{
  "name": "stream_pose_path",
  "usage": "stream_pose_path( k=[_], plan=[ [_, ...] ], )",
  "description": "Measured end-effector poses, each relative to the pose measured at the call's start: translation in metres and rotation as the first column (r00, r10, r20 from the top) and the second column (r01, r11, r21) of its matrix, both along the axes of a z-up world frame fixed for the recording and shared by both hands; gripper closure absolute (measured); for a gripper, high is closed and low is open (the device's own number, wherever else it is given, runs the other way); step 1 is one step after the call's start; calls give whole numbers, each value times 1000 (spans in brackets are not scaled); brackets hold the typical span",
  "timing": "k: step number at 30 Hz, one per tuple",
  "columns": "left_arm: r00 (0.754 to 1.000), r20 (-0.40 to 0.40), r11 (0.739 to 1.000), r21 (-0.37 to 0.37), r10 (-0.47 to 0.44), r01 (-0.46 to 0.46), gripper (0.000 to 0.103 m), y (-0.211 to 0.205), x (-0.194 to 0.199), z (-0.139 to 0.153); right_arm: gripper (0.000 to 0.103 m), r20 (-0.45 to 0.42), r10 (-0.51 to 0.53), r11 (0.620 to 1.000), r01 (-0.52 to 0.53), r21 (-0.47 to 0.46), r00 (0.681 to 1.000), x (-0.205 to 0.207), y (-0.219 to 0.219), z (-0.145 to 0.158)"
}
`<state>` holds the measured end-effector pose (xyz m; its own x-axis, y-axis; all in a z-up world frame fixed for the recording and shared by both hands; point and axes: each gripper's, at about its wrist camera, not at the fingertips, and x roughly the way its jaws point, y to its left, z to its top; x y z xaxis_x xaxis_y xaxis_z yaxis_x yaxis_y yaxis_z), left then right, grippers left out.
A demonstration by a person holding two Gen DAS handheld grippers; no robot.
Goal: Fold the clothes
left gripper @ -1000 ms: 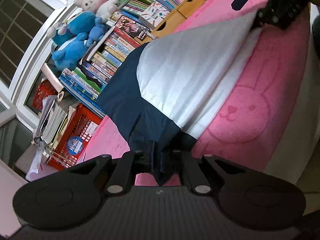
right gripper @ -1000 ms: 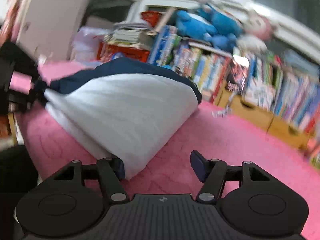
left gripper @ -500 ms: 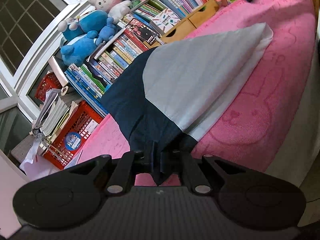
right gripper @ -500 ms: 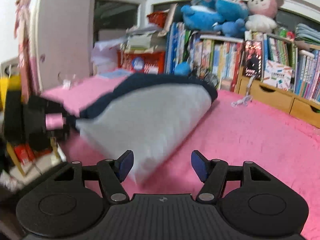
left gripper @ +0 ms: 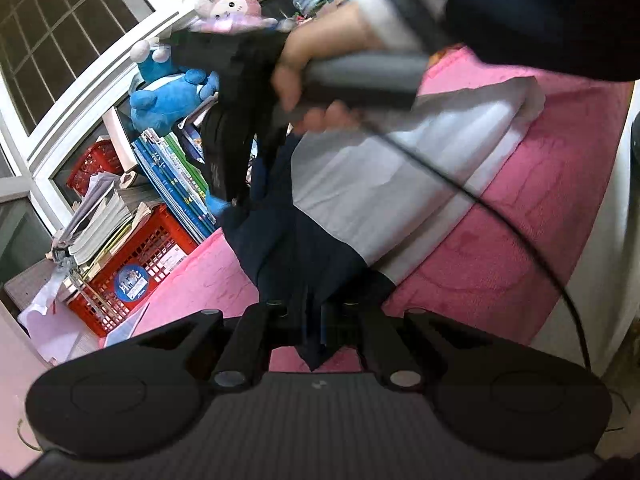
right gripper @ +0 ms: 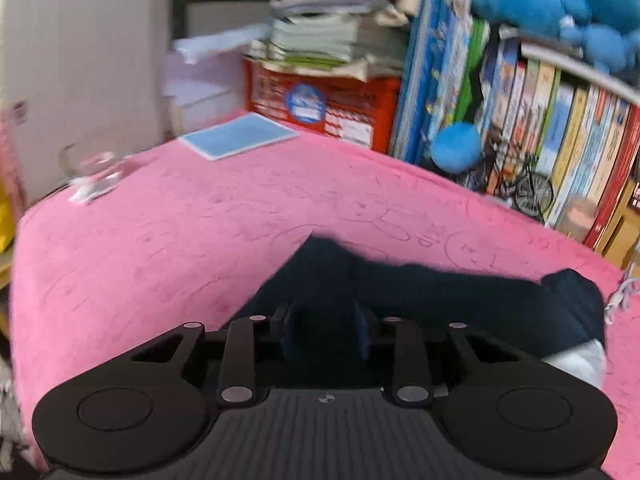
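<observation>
Left wrist: person's hand (left gripper: pixel 304 60) and cable (left gripper: pixel 500 216) block bookshelf (left gripper: pixel 176 168).

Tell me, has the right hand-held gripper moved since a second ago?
Yes. The right hand-held gripper swung from the garment's white end to its navy edge, nearer the red crate, jaws closing around the fabric.

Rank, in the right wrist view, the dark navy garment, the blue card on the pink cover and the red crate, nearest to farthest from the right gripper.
1. Dark navy garment: between the closing jaws of the right gripper, bottom centre.
2. Blue card: flat on the pink cover, upper left.
3. Red crate: behind the cover's far edge, under stacked papers.
</observation>
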<state>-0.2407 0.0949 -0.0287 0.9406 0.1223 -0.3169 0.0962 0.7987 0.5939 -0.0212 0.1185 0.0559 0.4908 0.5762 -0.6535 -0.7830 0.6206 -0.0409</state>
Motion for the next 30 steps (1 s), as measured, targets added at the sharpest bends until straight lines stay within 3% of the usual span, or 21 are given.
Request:
stream_pose_path(
  k=[7, 13, 15, 16, 18, 19, 23, 27, 30],
  plan=[
    [1000, 17, 1000, -23, -16, 17, 99, 3, -4, -1, 73, 4, -4, 996, 5, -86, 1000, 23, 39, -30],
    [999, 20, 999, -33, -28, 29, 97, 6, -14, 1, 70, -115, -35, 999, 35, -4, 993, 50, 47, -35],
    [999, 16, 997, -68, -31, 32, 89, 11, -22, 6, 66, -133, -45, 998, 48, 27, 990, 51, 40, -30],
    [1000, 15, 995, -99, -19, 20, 80, 14, -26, 9, 65, -137, -51, 997, 59, 49, 989, 50, 35, -25],
    [1000, 3, 986, -167, 25, -24, 60, 24, -35, 14, 51, -133, -56, 991, 72, 115, 990, 40, 13, -8],
    [999, -4, 979, -201, 46, -46, 49, 29, -39, 17, 48, -125, -47, 987, 65, 150, 991, 31, -3, 2],
    [992, -69, 932, -339, 107, -124, 34, 49, -57, 31, 42, -68, 1, 966, 17, 257, 998, -9, -72, 33],
    [980, -77, 893, -404, 184, -199, 33, 65, -70, 48, 42, -22, 4, 956, 3, 292, 1000, -55, -144, 34],
    [970, -66, 833, -502, 233, -234, 32, 85, -70, 69, 42, -62, -43, 950, 60, 306, 997, -77, -190, 18]
  ],
)
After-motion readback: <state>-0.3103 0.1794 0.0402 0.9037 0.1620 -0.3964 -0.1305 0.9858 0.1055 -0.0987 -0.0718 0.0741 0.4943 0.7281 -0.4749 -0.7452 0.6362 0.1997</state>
